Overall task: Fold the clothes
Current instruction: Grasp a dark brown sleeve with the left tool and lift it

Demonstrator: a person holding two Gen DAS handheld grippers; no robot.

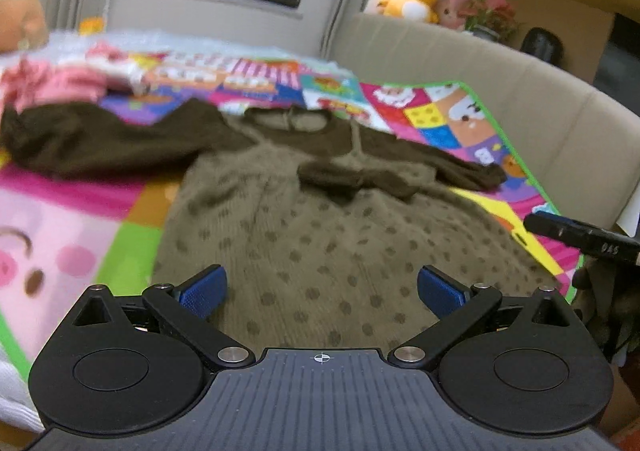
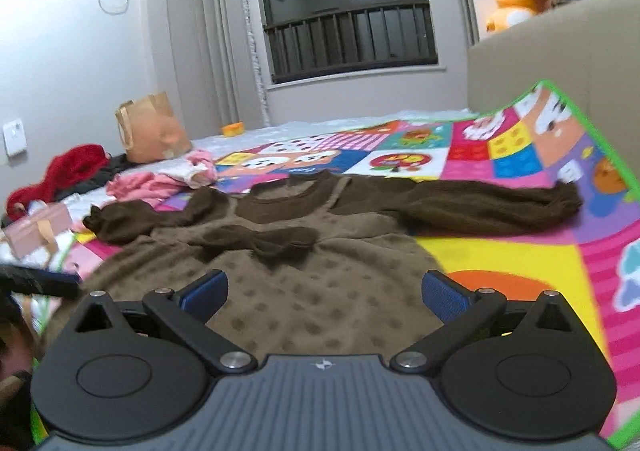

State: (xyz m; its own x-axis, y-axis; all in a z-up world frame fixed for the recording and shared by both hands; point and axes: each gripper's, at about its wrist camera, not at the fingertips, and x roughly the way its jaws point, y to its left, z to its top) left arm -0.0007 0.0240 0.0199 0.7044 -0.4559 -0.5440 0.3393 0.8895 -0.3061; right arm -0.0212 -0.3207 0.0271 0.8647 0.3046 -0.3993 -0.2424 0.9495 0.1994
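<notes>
Patchwork play mat (image 2: pixel 500 251) fills the bed under everything we see, its bright squares running up to the beige headboard (image 1: pixel 520 99). On it lies the brown dotted dress (image 1: pixel 304 235), spread flat with the neckline away from us and the hem toward us, so its long axis runs straight ahead from both tools. Its dark sleeves stretch out sideways, one toward the pile of pink clothes (image 2: pixel 160 183), the other toward the mat's green edge. A dark bow (image 2: pixel 260 243) sits on the chest.

Our left gripper (image 1: pixel 322 291) hovers over the skirt near the hem with its blue pads wide apart, holding nothing. Our right gripper (image 2: pixel 324 291) is just as wide open and empty, hanging over the hem nearer the right side of the skirt, with bare mat beside it.

We judge that no fold is made yet. Both tools stand about equally near the hem; each sleeve lies well ahead, on its own tool's side.
</notes>
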